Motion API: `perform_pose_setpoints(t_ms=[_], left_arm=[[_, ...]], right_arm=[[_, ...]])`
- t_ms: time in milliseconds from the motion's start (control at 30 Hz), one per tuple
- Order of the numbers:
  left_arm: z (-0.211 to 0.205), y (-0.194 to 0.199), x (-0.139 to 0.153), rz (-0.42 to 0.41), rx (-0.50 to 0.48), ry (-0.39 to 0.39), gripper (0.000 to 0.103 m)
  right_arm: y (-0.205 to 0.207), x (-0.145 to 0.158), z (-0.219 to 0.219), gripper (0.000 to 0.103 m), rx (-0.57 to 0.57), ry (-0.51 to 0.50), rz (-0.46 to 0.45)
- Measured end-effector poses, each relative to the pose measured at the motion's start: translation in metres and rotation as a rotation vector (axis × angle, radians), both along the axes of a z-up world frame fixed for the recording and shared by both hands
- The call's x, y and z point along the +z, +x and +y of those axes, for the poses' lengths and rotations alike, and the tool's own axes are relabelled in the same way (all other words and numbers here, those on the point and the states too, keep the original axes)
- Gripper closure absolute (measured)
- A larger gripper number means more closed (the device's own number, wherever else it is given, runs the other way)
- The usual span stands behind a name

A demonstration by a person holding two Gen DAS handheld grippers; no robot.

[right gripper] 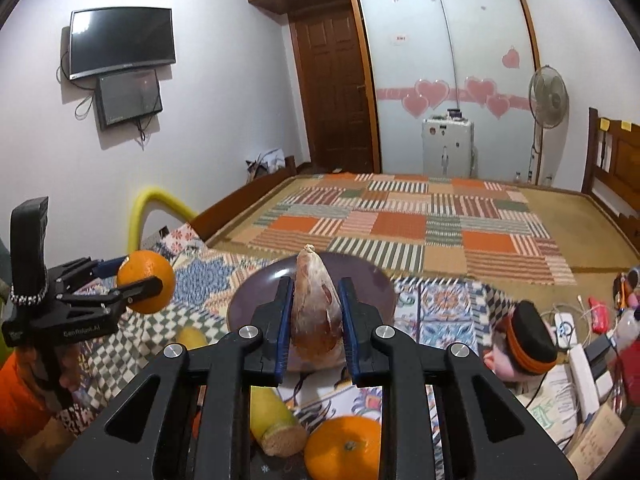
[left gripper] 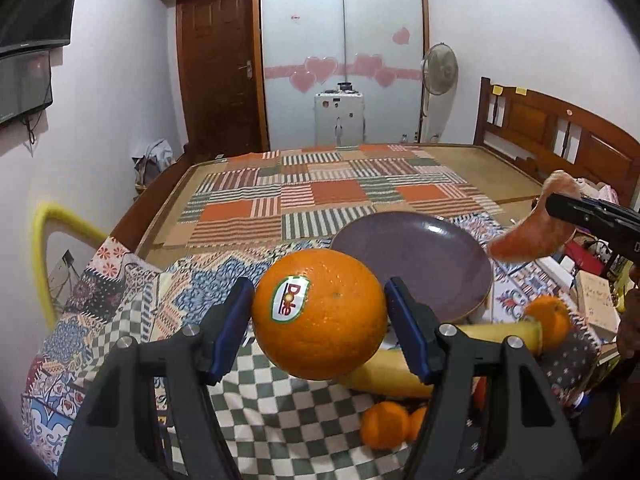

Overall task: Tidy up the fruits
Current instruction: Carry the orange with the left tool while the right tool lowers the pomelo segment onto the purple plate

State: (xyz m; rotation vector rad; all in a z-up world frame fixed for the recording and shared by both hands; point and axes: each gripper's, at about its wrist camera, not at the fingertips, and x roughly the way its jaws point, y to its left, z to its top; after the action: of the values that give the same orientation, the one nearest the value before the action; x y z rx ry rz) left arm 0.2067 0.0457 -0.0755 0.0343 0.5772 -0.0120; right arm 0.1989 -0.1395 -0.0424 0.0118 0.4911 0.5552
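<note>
My left gripper [left gripper: 318, 300] is shut on a large orange [left gripper: 328, 320] with a Dole sticker and holds it above the checkered cloth. The right wrist view shows that orange [right gripper: 148, 284] at the left, between the left gripper's fingers. My right gripper [right gripper: 316, 292] is shut on a reddish-brown tapered fruit [right gripper: 316, 312], lifted in front of the purple plate [right gripper: 252, 292]. In the left wrist view this fruit [left gripper: 532, 228] hangs at the right, beyond the plate [left gripper: 420, 256]. On the cloth below lie a yellow fruit [left gripper: 384, 372] and small oranges [left gripper: 548, 320].
A patchwork-covered bed [left gripper: 320, 196] stretches behind the table. A yellow padded bar [left gripper: 44, 248] stands at the left edge. At the right are a doll with a black cap [right gripper: 524, 340], a power strip [right gripper: 580, 372] and cables. An orange sleeve [right gripper: 16, 392] shows at lower left.
</note>
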Motion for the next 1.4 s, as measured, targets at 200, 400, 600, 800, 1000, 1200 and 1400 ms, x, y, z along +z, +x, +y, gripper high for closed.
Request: perform_pose_setpoints(t_ms=[200, 400, 600, 800, 1000, 1200, 1400], left_arm=[[-0.011, 0.011, 0.01, -0.021, -0.017, 0.008, 0.036], [-0.019, 0.028, 0.011, -0.008, -0.036, 0.014, 0.036], [-0.025, 0.049, 0.009, 0.01, -0.047, 0.03, 0.036], [-0.03, 0.071, 0.0, 0.045, -0.054, 0.035, 0.036], [-0.032, 0.093, -0.012, 0.097, -0.07, 0.064, 0.036], [-0.035, 0.112, -0.022, 0.15, -0.087, 0.065, 0.036], [-0.044, 0.126, -0.031, 0.195, -0.102, 0.08, 0.036]], right_arm=[[0.015, 0.001, 0.004, 0.083, -0.009, -0.028, -0.01], [0.03, -0.004, 0.009, 0.083, -0.02, -0.073, -0.006], [0.046, -0.004, 0.018, 0.083, 0.003, -0.1, 0.014], [0.063, -0.013, 0.028, 0.083, 0.046, -0.122, 0.071], [0.073, -0.022, 0.033, 0.083, 0.079, -0.15, 0.116], [0.087, -0.028, 0.037, 0.083, 0.106, -0.157, 0.171], [0.101, -0.03, 0.041, 0.083, 0.105, -0.172, 0.195]])
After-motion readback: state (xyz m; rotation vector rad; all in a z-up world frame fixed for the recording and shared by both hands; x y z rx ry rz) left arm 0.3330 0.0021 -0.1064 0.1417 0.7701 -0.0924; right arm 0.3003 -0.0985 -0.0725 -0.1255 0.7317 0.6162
